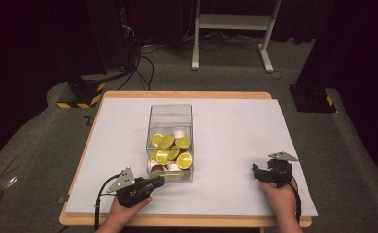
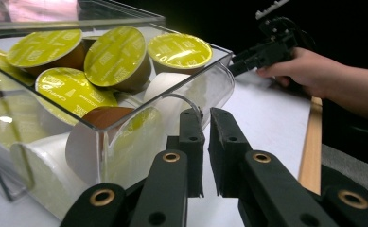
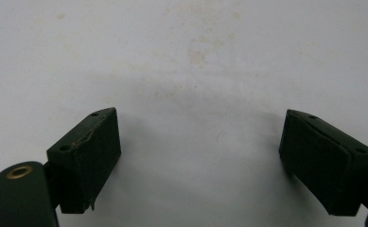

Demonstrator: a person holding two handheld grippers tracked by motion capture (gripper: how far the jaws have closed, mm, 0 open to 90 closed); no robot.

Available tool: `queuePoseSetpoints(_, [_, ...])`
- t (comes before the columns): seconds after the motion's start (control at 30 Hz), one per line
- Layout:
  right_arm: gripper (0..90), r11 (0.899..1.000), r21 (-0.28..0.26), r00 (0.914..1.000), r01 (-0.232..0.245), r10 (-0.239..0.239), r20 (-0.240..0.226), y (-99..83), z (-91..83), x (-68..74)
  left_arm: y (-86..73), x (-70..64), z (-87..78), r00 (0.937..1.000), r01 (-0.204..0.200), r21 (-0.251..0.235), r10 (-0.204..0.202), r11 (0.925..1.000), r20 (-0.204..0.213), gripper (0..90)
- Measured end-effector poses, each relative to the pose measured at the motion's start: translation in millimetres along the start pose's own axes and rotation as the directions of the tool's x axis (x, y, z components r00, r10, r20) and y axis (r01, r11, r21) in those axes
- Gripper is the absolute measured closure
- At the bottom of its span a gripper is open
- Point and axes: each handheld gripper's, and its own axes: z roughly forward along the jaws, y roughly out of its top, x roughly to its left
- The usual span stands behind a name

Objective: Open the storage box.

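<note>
- A dark room with black stands and cables on a grey floor surrounds a wooden bench (image 1: 186,95) covered by a white sheet (image 1: 235,141).
- A clear plastic box (image 1: 171,112) stands near the middle of the sheet, open at the top. Coffee capsules (image 1: 169,148) with yellow-green foil lids and some white ones are piled in its near half; the far half looks empty.
- The left tool (image 1: 160,181) lies low on the sheet just beside the box's near left corner, pointing at it. In the left gripper view its jaws stand almost together, a narrow gap between them and nothing held; the box wall (image 2: 125,146) sits right in front of them, touching or nearly so, I cannot tell which.
- The right tool (image 1: 255,171) rests well apart from the box, to its right, near the bench's front edge. In the right gripper view its jaws are spread wide over bare white sheet, gripping nothing.
- By my reading the work has hardly begun: every capsule I can see is inside the box, none lies on the sheet, and neither tool carries one.
- What seems left is nearly everything: steadying or gripping the box with the left tool, then handling the capsules with the right.
</note>
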Motion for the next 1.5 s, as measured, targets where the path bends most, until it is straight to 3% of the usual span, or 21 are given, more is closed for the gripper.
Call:
queuePoseSetpoints(0.83, [13.7,1.000,-0.002,1.0000,0.003,-0.003,0.000,-0.2,-0.1,0.1,-8.8,-10.0,-20.0,0.9999,0.012,-0.006,-0.012,0.9999,0.005,84.8])
queuePoseSetpoints(1.03, [13.7,1.000,-0.002,1.0000,0.002,-0.002,0.001,-0.1,-0.2,0.1,-8.9,-9.8,-21.5,1.0000,-0.004,-0.006,0.004,1.0000,0.000,84.0])
queuePoseSetpoints(1.37, [13.7,1.000,-0.002,1.0000,0.002,-0.002,0.001,-0.2,-0.2,0.1,-2.2,-13.9,-26.6,0.9993,-0.013,-0.061,0.011,0.9981,-0.036,76.9])
queuePoseSetpoints(1.5, [13.7,1.000,-0.001,1.0000,0.002,-0.002,0.000,-0.1,-0.1,0.0,2.9,-15.3,-30.3,0.9985,-0.033,-0.083,0.030,0.9960,-0.045,76.1])
